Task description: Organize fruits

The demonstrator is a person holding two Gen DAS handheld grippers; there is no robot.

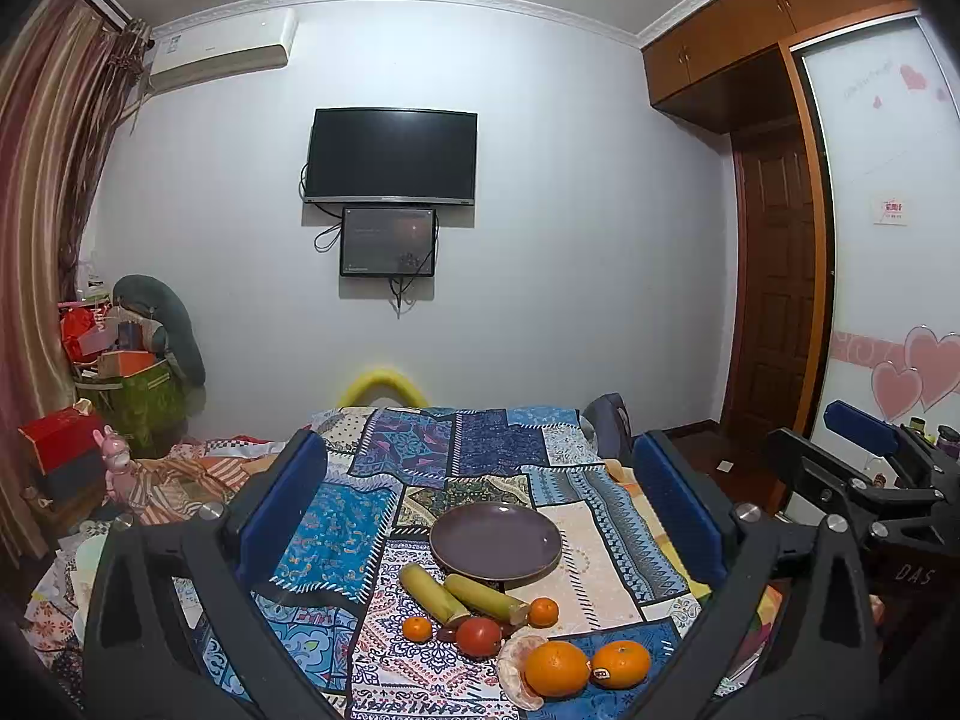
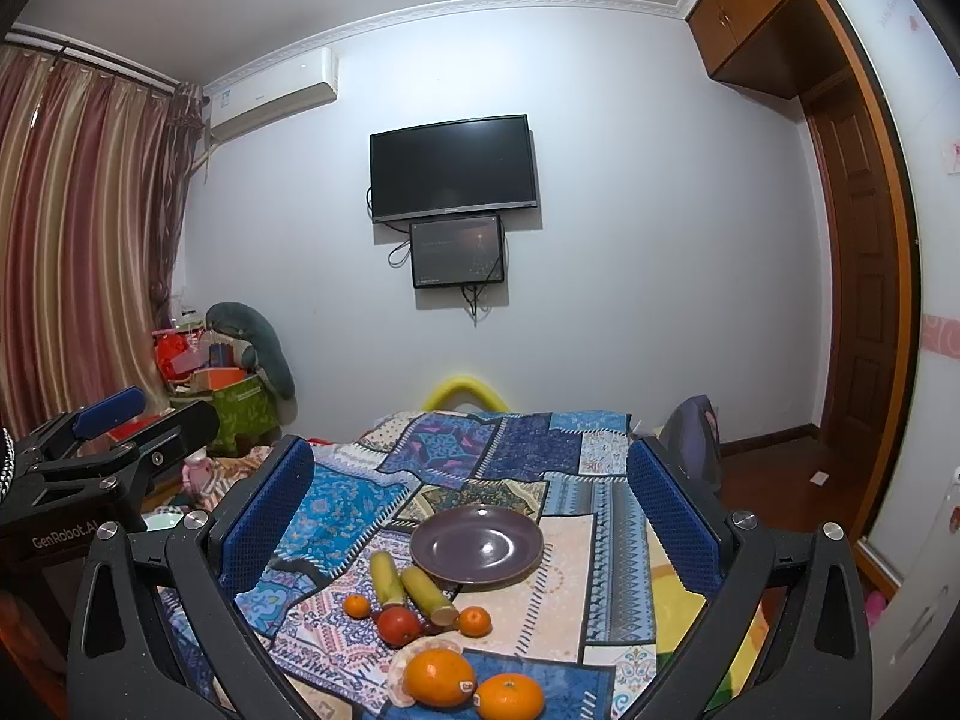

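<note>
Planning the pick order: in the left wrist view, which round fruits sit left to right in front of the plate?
small mandarin → red tomato → large orange → stickered orange. The other small mandarin overlaps in order, so it is omitted.

Plates: one, purple [image 1: 495, 540], far side of the patchwork cloth [image 1: 606, 546].
Sugarcane-like green stalks: two [image 1: 433, 593] [image 1: 487, 597], side by side, just near of the plate.
Large oranges: two [image 1: 557, 668] [image 1: 621, 663], nearest, right.
Small tangerines: two [image 1: 417, 629] [image 1: 543, 611], left and right of the stalks.
Red round fruit: one [image 1: 478, 636], centre.
Peeled pale citrus: one [image 1: 513, 669], touching the left large orange.
</note>
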